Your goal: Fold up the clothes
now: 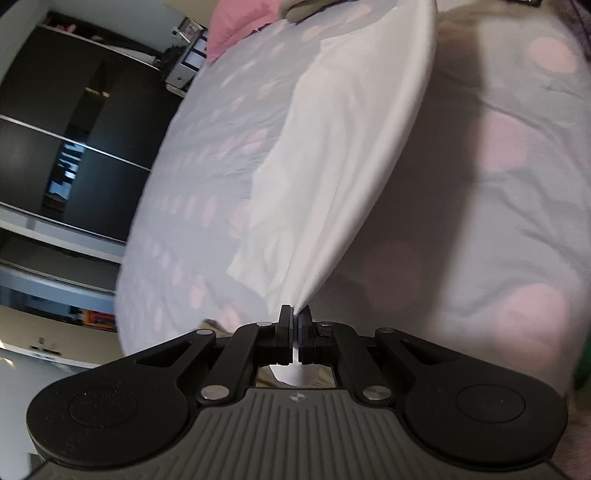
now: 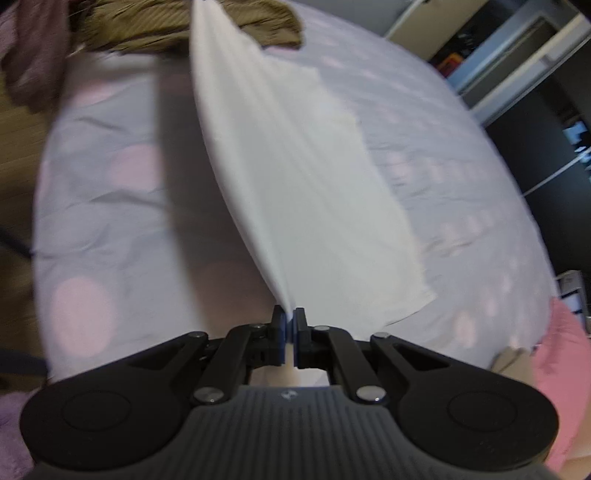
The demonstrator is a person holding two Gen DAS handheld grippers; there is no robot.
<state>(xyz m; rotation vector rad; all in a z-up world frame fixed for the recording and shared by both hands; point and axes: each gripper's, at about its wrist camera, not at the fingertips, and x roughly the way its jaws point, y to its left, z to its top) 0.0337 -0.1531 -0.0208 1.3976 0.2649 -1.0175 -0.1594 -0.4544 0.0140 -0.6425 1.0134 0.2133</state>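
A bed (image 1: 509, 206) covered in a pale sheet with pink dots fills our view, dark wardrobe doors (image 1: 55, 140) beyond its far edge. Our left hand-held gripper (image 1: 296, 314) and right hand-held gripper (image 2: 290, 315) are each clamped on a corner of the white garment (image 1: 332, 166), lifting it above the bed's middle.

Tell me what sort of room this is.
Most likely a bedroom. A bed under a pale sheet with pink dots fills both views, a pink pillow lies at its far end, and a dark sliding-door wardrobe stands beside it.
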